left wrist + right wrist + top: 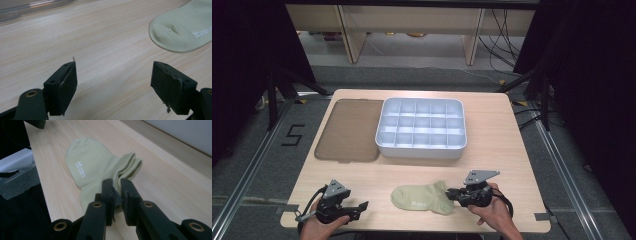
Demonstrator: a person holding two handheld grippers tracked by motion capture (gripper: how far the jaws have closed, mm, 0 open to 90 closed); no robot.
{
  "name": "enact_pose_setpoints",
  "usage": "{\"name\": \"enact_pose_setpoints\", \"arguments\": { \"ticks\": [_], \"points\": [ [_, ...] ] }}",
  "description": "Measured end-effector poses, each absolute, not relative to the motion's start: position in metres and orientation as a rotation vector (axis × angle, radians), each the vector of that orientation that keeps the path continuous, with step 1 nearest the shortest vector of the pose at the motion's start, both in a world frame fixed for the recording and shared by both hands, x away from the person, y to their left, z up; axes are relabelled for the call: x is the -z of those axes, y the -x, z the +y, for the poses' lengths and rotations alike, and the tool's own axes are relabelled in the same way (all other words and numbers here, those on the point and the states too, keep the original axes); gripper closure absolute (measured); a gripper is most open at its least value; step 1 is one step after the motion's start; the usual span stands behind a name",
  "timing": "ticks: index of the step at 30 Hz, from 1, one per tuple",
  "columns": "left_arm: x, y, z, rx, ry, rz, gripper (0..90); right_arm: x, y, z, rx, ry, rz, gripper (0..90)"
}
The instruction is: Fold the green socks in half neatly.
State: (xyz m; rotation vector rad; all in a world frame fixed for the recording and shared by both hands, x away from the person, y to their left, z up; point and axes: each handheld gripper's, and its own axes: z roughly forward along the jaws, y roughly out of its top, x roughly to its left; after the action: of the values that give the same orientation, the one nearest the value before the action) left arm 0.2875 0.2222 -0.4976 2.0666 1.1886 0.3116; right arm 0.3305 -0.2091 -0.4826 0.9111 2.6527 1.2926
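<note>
The right tool (116, 185) is closed on the cuff end of the sock (95, 167). In the right gripper view its two black jaws stand almost together with the doubled cuff fabric pinched between them. The left tool (113, 75) is open: in the left gripper view its jaws stand wide apart over bare wood with nothing between them. In the high view it rests low at the near left corner of the worktop (512, 150), well apart from the sock.

Progress, as judged from these views: the grasp on the sock is made, and this appears to be an early step. The sock lies near the front edge of the worktop, between the two hands, with most of its length flat on the wood. Carrying it, shaping it and placing it are not yet done.

Condition of the sock: pale green, ankle length, soft and limp. It lies flat on its side with the toe toward the left tool and the cuff toward the right tool. Small white lettering is printed on the foot part. The cuff shows a ribbed, doubled edge that lifts slightly at the jaws. It will probably sag and fold once raised.

Farther back, the white divided tray (422, 150) stands at the middle of the worktop. Every compartment in view is empty. The translucent brown lid (349, 130) lies flat just beside the tray, on its left.
</note>
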Motion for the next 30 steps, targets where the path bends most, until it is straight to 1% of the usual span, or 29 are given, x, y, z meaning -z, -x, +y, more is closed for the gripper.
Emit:
{"name": "enact_pose_setpoints", "arguments": {
  "ticks": [3,6,15,18,19,20,22,25,27,29,30],
  "points": [
    [0.499,-0.287,0.220,-0.321,-2.055,1.183,20.7,0.482,-0.332,-0.218,-1.266,-0.935,2.641,81.8],
    [0.499,-0.287,0.217,-0.294,-2.070,1.179,20.7,0.485,-0.336,-0.230,-1.232,-0.954,2.671,81.8],
    [0.497,-0.285,0.208,-0.295,-2.088,1.144,20.7,0.491,-0.344,-0.235,-1.158,-0.960,2.693,81.7],
    [0.498,-0.286,0.199,-0.273,-2.069,1.126,20.7,0.494,-0.346,-0.235,-1.136,-0.958,2.696,81.7],
    [0.497,-0.289,0.192,-0.233,-2.051,1.121,20.7,0.497,-0.347,-0.235,-1.111,-0.951,2.709,81.7],
    [0.497,-0.290,0.187,-0.238,-2.036,1.123,20.7,0.498,-0.347,-0.235,-1.103,-0.955,2.708,81.7],
    [0.495,-0.293,0.184,-0.213,-2.056,1.107,20.9,0.500,-0.348,-0.235,-1.098,-0.939,2.708,81.6],
    [0.493,-0.301,0.163,-0.210,-2.081,1.065,22.4,0.499,-0.348,-0.235,-1.094,-0.949,2.719,81.6],
    [0.494,-0.304,0.158,-0.194,-2.080,1.043,23.7,0.500,-0.348,-0.235,-1.091,-0.955,2.720,81.6],
    [0.493,-0.311,0.145,-0.174,-2.085,1.025,29.8,0.500,-0.348,-0.235,-1.087,-0.945,2.718,81.5],
    [0.493,-0.311,0.145,-0.174,-2.085,1.025,32.0,0.500,-0.348,-0.235,-1.087,-0.945,2.718,81.5]
  ]
}}
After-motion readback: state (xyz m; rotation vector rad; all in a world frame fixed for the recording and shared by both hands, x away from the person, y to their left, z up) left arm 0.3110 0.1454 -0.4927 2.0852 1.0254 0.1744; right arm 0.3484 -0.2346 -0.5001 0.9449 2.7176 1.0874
